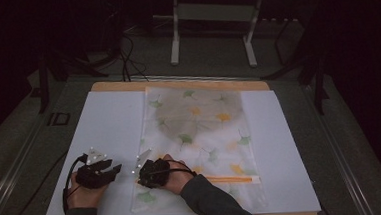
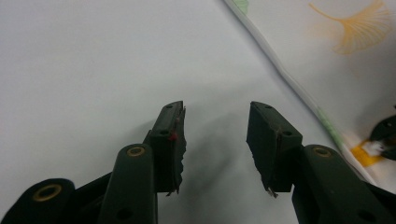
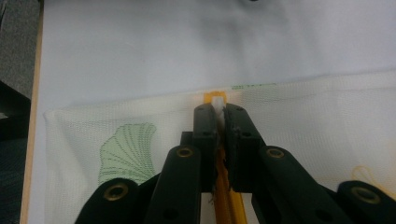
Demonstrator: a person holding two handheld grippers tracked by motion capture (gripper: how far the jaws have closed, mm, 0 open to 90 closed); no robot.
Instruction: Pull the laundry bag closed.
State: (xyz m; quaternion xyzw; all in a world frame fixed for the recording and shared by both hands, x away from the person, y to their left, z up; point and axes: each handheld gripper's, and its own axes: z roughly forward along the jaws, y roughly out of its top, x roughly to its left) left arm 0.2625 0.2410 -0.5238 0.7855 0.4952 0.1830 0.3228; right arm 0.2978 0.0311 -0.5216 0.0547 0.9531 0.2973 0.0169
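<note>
Near the tabletop's front edge: white mesh leaf-printed bag (image 1: 200, 142), zip closed.
Right tool (image 3: 218, 122): clenched on white zipper pull (image 3: 217, 103), at zip's end.
Left tool (image 2: 215, 135): released, empty.

We record a white mesh bag (image 1: 200, 137) printed with green and yellow ginkgo leaves, lying flat on the white sheet (image 1: 109, 127). Its orange zipper (image 1: 233, 179) runs across the near end, white pull (image 3: 217, 101) at the bag's left edge.
</note>
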